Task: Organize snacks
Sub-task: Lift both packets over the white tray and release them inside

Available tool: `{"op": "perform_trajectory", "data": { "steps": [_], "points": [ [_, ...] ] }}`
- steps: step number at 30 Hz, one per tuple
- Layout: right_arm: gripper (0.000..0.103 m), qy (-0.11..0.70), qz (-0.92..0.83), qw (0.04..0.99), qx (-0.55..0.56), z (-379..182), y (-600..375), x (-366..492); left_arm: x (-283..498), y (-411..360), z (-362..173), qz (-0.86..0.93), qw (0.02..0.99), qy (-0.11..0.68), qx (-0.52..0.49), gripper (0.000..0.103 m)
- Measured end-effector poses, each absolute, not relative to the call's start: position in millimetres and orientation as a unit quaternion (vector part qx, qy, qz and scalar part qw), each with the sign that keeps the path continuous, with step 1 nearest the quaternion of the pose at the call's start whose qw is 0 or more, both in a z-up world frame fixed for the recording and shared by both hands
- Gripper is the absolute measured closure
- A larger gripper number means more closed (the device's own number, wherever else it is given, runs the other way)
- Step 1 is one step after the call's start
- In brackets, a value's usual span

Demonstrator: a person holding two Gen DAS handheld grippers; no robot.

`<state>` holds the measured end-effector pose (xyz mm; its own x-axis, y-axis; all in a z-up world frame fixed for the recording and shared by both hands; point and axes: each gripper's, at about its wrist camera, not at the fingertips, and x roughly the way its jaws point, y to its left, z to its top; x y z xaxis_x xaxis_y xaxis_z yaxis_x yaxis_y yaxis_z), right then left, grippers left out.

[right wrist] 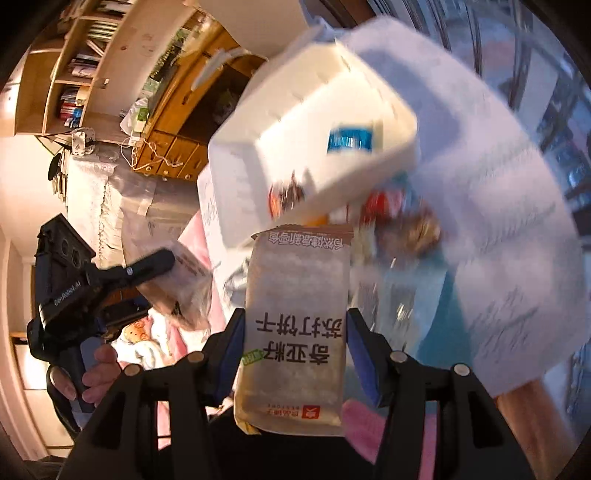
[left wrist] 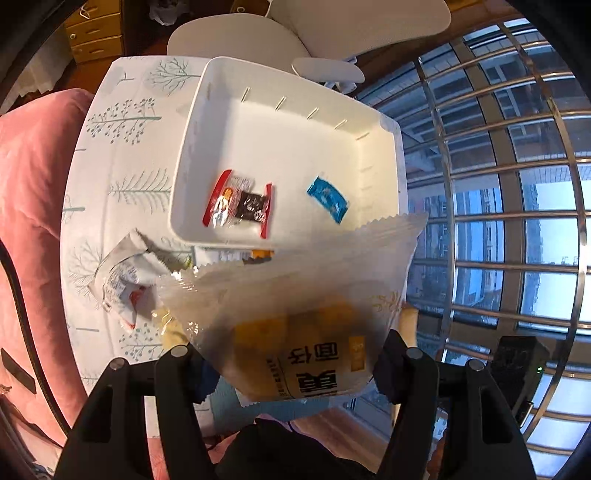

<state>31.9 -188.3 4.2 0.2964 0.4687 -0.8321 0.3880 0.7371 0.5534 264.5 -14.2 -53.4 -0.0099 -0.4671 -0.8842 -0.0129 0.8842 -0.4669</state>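
Note:
My left gripper is shut on a translucent white bag of yellow cakes, held above the table's near edge, just short of the white bin. The bin holds a red-ended snack and a blue candy. My right gripper is shut on a tan cracker pack and holds it in front of the bin; this view is blurred. The left gripper with its bag shows at the left of the right wrist view.
The bin stands on a table with a tree-print cloth. Loose wrapped snacks lie by the bin's near wall. A pink blanket lies to the left, a window grille to the right, a white chair behind.

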Motion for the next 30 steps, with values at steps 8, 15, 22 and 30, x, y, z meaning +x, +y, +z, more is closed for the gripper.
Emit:
{"op": "perform_trajectory", "data": {
  "steps": [8, 15, 22, 30],
  "points": [
    [0.049, 0.570, 0.031, 0.756, 0.319, 8.8, -217.3, 76.2, 293.0, -41.1, -60.2, -0.136, 0.692, 0.684, -0.184, 0.038],
    [0.049, 0.558, 0.039, 0.782, 0.274, 5.0, -229.9, 106.8, 320.7, -59.3, -74.4, -0.104, 0.698, 0.683, -0.189, 0.038],
    [0.049, 0.533, 0.035, 0.806, 0.254, -10.4, -238.6, 132.5, 341.7, -72.6, -86.7, -0.087, 0.710, 0.673, -0.190, 0.035],
    [0.046, 0.512, 0.033, 0.812, 0.278, -27.6, -250.8, 150.5, 351.6, -81.3, -92.0, -0.092, 0.725, 0.659, -0.176, 0.022]
  ]
}}
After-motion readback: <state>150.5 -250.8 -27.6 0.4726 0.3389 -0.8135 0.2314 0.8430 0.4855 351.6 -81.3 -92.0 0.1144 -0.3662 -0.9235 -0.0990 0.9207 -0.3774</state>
